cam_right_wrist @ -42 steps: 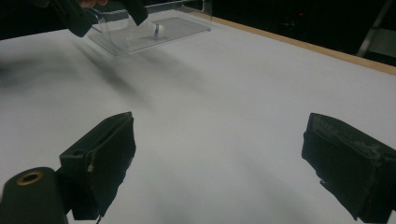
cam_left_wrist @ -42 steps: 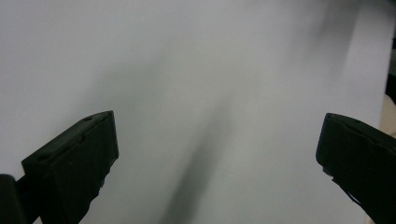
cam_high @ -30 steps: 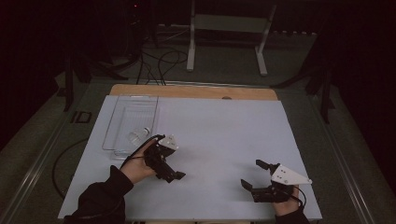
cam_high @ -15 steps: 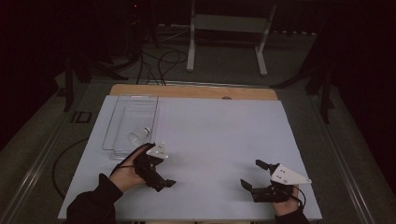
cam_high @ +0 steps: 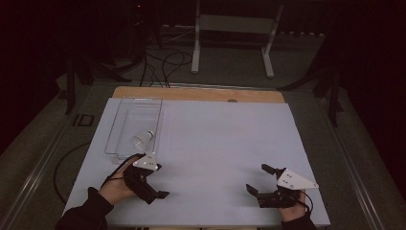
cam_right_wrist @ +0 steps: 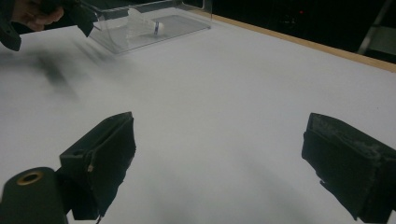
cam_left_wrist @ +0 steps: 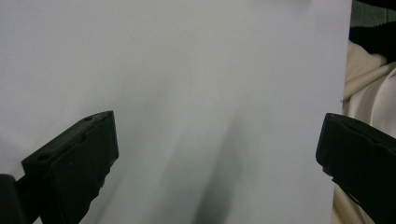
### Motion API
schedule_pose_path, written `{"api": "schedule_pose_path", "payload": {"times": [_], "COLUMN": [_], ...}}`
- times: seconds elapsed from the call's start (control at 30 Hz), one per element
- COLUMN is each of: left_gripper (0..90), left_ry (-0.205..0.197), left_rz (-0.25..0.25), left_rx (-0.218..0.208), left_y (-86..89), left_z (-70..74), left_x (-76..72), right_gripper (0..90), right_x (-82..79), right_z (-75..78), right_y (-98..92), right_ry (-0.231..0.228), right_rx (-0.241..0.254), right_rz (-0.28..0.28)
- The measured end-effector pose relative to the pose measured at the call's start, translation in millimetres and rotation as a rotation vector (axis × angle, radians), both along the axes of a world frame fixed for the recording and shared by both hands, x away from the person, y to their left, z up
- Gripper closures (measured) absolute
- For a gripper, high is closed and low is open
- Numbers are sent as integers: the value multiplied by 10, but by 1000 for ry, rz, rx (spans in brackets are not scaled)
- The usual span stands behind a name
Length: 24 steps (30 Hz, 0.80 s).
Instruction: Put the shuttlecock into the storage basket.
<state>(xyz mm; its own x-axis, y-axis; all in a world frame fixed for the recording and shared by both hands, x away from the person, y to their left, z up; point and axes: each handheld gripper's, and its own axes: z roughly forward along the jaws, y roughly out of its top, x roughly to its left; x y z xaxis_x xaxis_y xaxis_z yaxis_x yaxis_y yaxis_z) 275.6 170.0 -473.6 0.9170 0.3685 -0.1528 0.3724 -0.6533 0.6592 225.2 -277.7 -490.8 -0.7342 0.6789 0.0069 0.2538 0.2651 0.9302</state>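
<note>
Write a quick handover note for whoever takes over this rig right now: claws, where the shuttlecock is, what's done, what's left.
Left claw: open, holding nothing, over the white table near its front edge.
Right claw: open, holding nothing, low at the front right.
Shuttlecock: lying on its side inside the clear tray at the table's left.
Done: shuttlecock appears placed in the tray.
Left: probably nothing but parking both claws.

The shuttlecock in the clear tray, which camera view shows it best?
The right gripper view: the shuttlecock lies on its side inside the clear tray, feathers and cork distinct. The high view shows it small and dim.
</note>
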Motion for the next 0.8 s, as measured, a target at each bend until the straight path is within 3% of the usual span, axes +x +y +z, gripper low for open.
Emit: {"api": "schedule_pose_path", "payload": {"times": [0.27, 0.4, 0.57, 0.8], "left_gripper": [0, 0, 0, 0], "left_ry": [-12, -33, -29, -25], "left_rz": [35, 71, 112, 145], "left_rx": [9, -14, -56, -74], "left_y": [118, 190, 296, 375], "left_z": [-85, -101, -125, -193], "left_x": [-61, -86, -106, -152], "right_gripper": [95, 96, 96, 95], "right_x": [1, 1, 1, 3], "right_z": [-2, -3, -2, -4], "right_y": [2, 3, 2, 3], "right_ry": [1, 1, 0, 1], "right_rx": [1, -1, -1, -5], "right_rz": [-1, -1, -1, 2]}}
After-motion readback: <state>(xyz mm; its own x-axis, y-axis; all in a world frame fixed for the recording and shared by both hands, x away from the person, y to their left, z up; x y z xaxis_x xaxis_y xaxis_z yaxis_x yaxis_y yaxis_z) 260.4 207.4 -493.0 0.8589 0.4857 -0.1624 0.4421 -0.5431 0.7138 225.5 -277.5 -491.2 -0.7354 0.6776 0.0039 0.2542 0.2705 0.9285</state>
